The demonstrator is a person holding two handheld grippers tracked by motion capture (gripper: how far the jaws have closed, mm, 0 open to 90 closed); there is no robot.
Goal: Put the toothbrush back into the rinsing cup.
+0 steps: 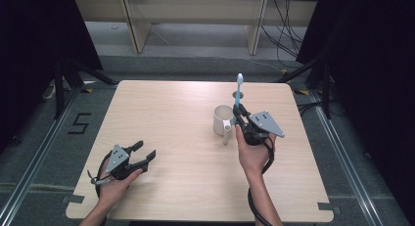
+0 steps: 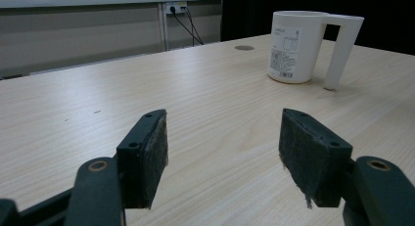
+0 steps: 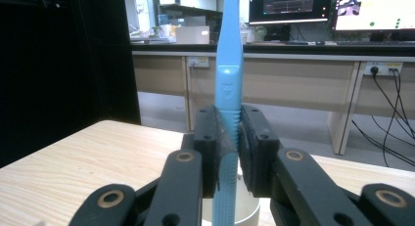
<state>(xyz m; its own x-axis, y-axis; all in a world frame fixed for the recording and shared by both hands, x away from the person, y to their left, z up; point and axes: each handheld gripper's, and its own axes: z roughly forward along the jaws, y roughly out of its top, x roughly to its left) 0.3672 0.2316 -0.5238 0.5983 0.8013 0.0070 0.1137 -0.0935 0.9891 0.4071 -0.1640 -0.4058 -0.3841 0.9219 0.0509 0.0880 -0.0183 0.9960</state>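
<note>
On the pale wood-grain table (image 1: 171, 118), toward its right half, a white mug (image 1: 222, 119) stands upright, a smooth cylinder with a thick squared handle (image 1: 227, 130) that juts toward the near edge and reaches down to the tabletop. Just beside and above the mug, the right gripper (image 1: 238, 110) pinches a light blue toothbrush (image 1: 238, 96) between its rough, felt-like black pads (image 3: 225, 147), the jaws pressed tight on the ribbed part of the slim plastic handle. The toothbrush stands nearly upright, its upper end high above the gripper and its lower end reaching down to the mug's open mouth (image 3: 244, 214), as the right gripper view shows. A grey three-cornered plate (image 1: 266, 122) rides on top of this gripper, and a black cable (image 1: 259, 196) trails back along the forearm. Well apart, near the table's front left corner, the left gripper (image 1: 147, 152) rests low over the wood with its jaws spread wide and nothing between the fuzzy, slightly frayed pads (image 2: 156, 157); in the left gripper view the mug (image 2: 296, 47) stands well ahead with a printed label (image 2: 285, 55) on its side. Bare tabletop stretches between the two grippers and across the far left, and the table's rounded corners are free, with dark floor all round.
</note>
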